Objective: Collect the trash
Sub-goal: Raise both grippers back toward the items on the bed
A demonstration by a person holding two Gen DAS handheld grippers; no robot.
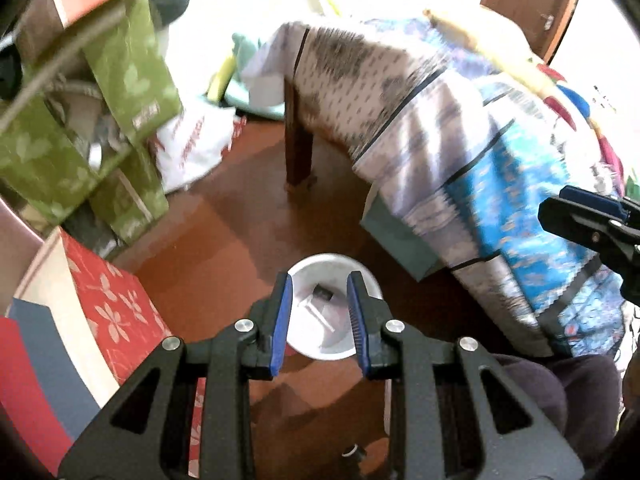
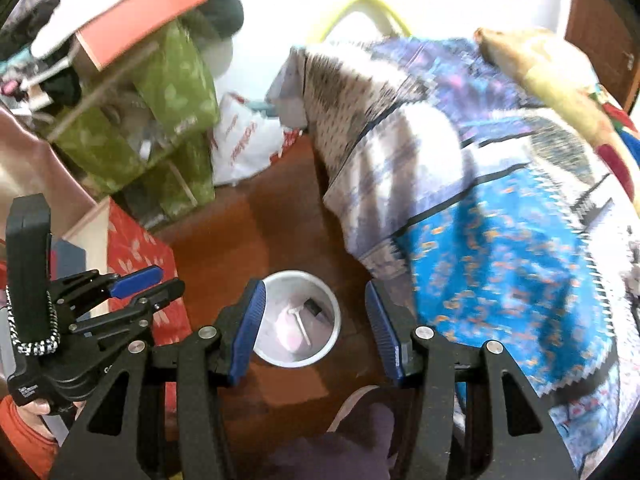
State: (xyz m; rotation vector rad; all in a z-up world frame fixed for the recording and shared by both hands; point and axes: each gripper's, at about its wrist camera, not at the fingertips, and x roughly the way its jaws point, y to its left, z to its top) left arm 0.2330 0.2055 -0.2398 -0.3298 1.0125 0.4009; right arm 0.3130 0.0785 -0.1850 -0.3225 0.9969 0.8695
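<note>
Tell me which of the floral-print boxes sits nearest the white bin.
The red floral box, on the floor just left of the white bin. The green floral boxes are stacked farther back against the wall.

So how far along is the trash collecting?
Some is done: the round white bin on the brown floor already holds a white stick and a dark scrap. The left gripper and right gripper are both open and empty. No remaining loose trash is clearly visible.
</note>
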